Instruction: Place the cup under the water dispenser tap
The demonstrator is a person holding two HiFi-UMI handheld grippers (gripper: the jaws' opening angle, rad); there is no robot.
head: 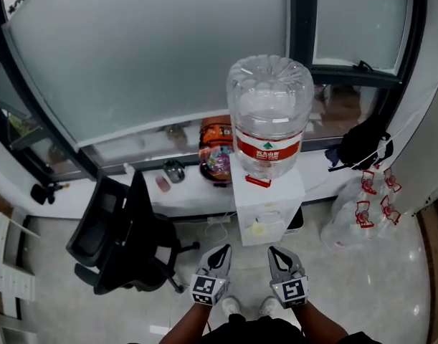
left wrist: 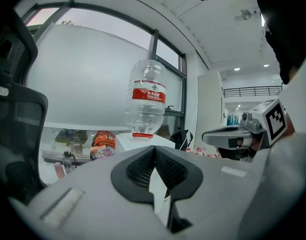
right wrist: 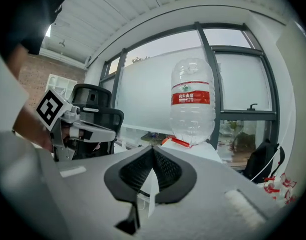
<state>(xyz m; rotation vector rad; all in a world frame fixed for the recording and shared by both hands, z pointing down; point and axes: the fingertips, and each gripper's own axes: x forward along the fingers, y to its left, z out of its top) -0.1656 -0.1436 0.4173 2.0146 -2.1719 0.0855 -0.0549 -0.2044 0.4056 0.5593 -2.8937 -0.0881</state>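
1. The left gripper (left wrist: 154, 150) has its jaws together with nothing between them. Past the pads only a sliver of the white water dispenser (left wrist: 142, 140) shows.
2. The right gripper (right wrist: 153, 150) is likewise closed and empty, and points toward the same dispenser.
3. In the head view the two hang side by side just in front of the dispenser, above the person's shoes (head: 229, 305), and touch nothing.
4. Neither gripper holds the cup. A small pale-yellow shape (head: 258, 228) sits in the dispenser's recess, where the tap would be. It may be the cup, but it is too small to tell.
5. If that shape is the cup, the placing looks done. If not, the next move calls for finding the cup, opening one gripper, and clamping its wall so it stays upright on the way to the recess.
6. A large water bottle (head: 269, 113) stands inverted on the dispenser. Behind it the counter (head: 183, 196) under the window carries an orange snack bag (head: 216, 149), and a black bag (head: 362, 145) lies further right.
7. A black office chair (head: 118, 228) stands to the left and white plastic bags (head: 355, 213) lie on the floor to the right. Both are apart from the recess, so the approach looks open.
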